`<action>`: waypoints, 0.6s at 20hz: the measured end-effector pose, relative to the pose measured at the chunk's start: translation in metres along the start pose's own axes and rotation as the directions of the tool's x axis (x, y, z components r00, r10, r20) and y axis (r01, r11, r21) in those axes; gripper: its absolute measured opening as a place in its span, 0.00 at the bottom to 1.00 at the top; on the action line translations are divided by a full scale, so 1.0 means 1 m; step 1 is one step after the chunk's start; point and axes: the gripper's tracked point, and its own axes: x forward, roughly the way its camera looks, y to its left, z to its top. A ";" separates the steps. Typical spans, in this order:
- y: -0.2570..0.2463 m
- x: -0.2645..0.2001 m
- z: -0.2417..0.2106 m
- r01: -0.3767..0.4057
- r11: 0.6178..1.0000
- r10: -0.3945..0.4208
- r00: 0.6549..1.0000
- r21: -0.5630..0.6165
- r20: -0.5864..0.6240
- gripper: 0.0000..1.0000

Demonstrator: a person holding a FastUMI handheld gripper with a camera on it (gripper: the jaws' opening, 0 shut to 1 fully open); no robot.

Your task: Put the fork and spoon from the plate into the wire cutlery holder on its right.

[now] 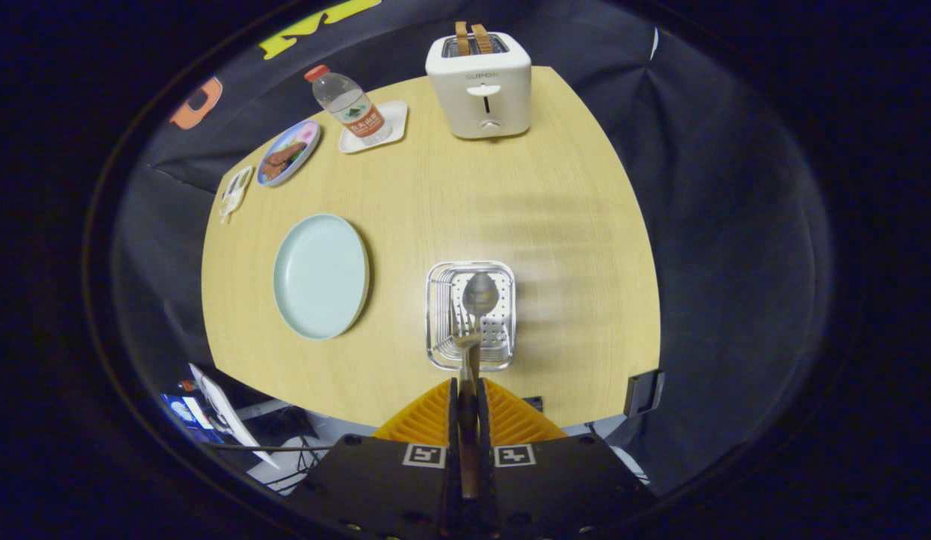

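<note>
The tool (467,394) is seen pressed together on the handles of the fork (462,334) and spoon (480,294), both pinched between its fingers. The two utensil heads are held just ahead of the fingers, over the open top of the wire cutlery holder (438,315) on the bench (570,225). The plate (321,276), off to the tool's left, is bare. The step in hand is judged to be the drop-off. What is called for next is a lowering into the holder, kept clear of its rim, then a spreading of the fingers.
</note>
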 end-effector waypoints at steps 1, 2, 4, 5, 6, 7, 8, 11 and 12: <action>0.003 -0.002 0.002 -0.004 1.000 0.004 1.000 0.001 0.006 0.09; 0.006 -0.004 0.006 -0.014 1.000 0.014 1.000 -0.005 0.019 0.09; 0.014 -0.008 0.015 -0.027 0.999 0.029 0.997 -0.026 0.065 0.24; 0.018 -0.012 0.021 -0.036 0.999 0.040 0.994 -0.036 0.098 0.42; 0.024 -0.016 0.027 -0.046 0.998 0.052 0.989 -0.044 0.135 0.54; 0.028 -0.021 0.035 -0.050 0.997 0.059 0.982 -0.052 0.178 0.67; 0.032 -0.027 0.044 -0.054 0.997 0.066 0.971 -0.058 0.230 0.80; 0.050 -0.058 0.077 -0.071 0.995 0.093 0.901 -0.067 0.423 0.98; 0.055 -0.071 0.088 -0.072 0.995 0.098 0.865 -0.072 0.493 0.97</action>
